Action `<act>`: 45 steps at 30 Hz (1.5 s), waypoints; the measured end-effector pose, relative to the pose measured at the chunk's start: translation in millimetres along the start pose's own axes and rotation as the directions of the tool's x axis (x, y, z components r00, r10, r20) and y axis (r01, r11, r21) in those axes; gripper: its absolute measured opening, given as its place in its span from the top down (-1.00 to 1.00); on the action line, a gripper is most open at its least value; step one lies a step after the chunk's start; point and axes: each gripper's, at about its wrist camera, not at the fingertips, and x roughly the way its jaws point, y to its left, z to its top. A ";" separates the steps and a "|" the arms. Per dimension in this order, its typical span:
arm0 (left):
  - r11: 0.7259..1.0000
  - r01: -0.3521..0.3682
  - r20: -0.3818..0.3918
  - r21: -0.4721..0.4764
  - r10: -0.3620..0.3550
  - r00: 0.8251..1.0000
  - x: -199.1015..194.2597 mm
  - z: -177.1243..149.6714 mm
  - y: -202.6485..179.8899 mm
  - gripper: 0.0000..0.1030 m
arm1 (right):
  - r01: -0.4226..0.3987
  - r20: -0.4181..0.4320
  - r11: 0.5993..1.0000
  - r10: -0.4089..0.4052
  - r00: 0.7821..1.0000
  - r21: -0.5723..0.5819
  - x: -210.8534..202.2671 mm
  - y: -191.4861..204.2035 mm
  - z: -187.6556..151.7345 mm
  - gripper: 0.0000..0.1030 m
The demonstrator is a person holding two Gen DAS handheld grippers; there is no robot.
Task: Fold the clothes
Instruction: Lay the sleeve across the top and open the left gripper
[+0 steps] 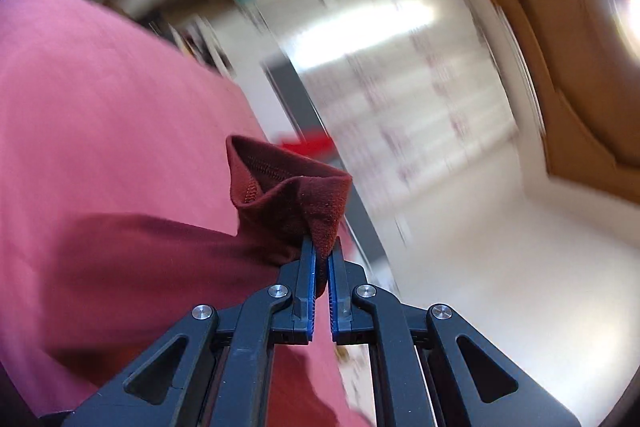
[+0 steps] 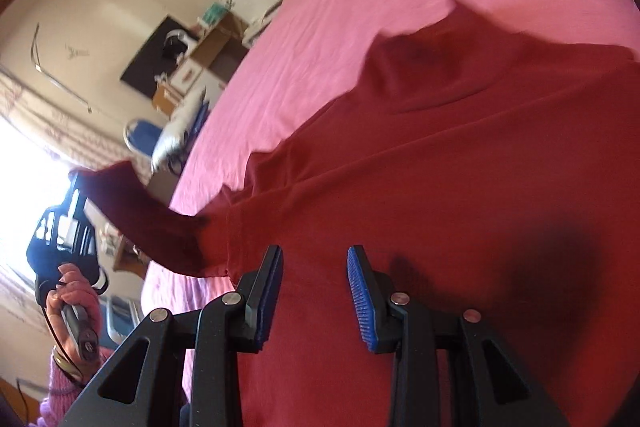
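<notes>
Left gripper [image 1: 322, 255] fingers clamp cuff of one maroon garment [image 2: 460, 167]; right gripper [image 2: 316, 267] fingers apart, empty

The left wrist camera sits just behind the left tool [image 1: 322, 259], looking along its fingers across the pink bed [image 1: 100, 115] toward a blurred white wall, strongly tilted. The right wrist camera sits behind the right tool [image 2: 316, 291], close above the maroon garment [image 2: 460, 167], facing across the bed. Both views share the bed and garment; the right view also catches the left tool [image 2: 76, 183] from outside.
</notes>
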 end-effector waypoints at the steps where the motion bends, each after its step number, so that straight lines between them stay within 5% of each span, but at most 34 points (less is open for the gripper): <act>1: 1.000 0.018 -0.059 0.010 -0.017 0.998 20.5 -23.8 -12.0 0.90 | 0.007 0.017 1.000 -0.007 1.000 0.010 -13.4 -7.6 0.5 0.35; 4: 0.999 0.038 -0.230 0.018 -0.033 0.973 77.2 -105.2 -37.9 0.90 | 0.029 0.063 0.998 -0.033 0.997 0.061 -48.9 -39.8 2.4 0.35; 6: 0.998 -0.007 -0.340 0.066 0.029 0.940 106.2 -161.8 -47.6 0.89 | 0.037 0.068 0.994 -0.044 0.997 0.102 -58.5 -57.4 -0.2 0.35; 8: 0.988 -0.065 -0.445 0.139 0.121 0.887 132.3 -219.1 -53.1 0.80 | 0.045 0.072 0.989 -0.056 0.996 0.142 -68.0 -75.1 -2.8 0.34; 11: 0.961 -0.140 -0.573 0.237 0.254 0.779 151.6 -283.3 -45.8 0.66 | 0.056 0.078 0.978 -0.073 0.994 0.203 -82.3 -101.6 -6.7 0.31; 13: 0.961 -0.133 -0.600 0.244 0.258 0.757 144.5 -298.7 -46.2 0.50 | 0.062 0.081 0.968 -0.084 0.993 0.243 -91.9 -119.3 -9.4 0.31; 17: 0.951 -0.066 -0.595 0.302 0.242 0.766 101.7 -299.8 -52.8 -0.20 | 0.076 0.081 0.948 -0.106 0.991 0.308 -107.2 -150.0 -13.1 0.30; 26: 0.858 -0.125 -0.441 0.498 0.375 0.815 11.3 -256.3 -30.8 -0.25 | 0.129 -0.026 0.979 -0.127 0.992 0.158 -57.8 -118.2 12.2 0.28; 29: 0.823 -0.168 -0.408 0.543 0.434 0.804 1.5 -246.3 -18.7 -0.25 | 0.143 -0.061 0.984 -0.137 0.989 0.106 -41.3 -107.6 20.6 0.31; 32: 0.793 -0.196 -0.376 0.576 0.471 0.798 -9.1 -241.3 -11.0 -0.25 | 0.154 -0.095 0.987 -0.149 0.984 0.054 -24.9 -97.0 29.0 0.90; 38: 0.763 -0.200 -0.357 0.615 0.495 0.792 -19.8 -243.2 -7.4 -0.25 | 0.281 0.006 0.951 -0.282 0.959 -0.130 -58.6 -74.8 71.0 0.91; 42: 0.736 -0.181 -0.345 0.653 0.501 0.793 -11.6 -247.7 -13.1 -0.25 | 0.351 -0.034 0.935 -0.353 0.935 -0.054 -51.9 -113.8 87.4 0.90; 45: 0.702 -0.163 -0.284 0.694 0.474 0.833 -3.0 -237.9 -26.9 -0.25 | 0.331 -0.050 0.943 -0.332 0.942 -0.027 -49.0 -124.1 82.3 0.90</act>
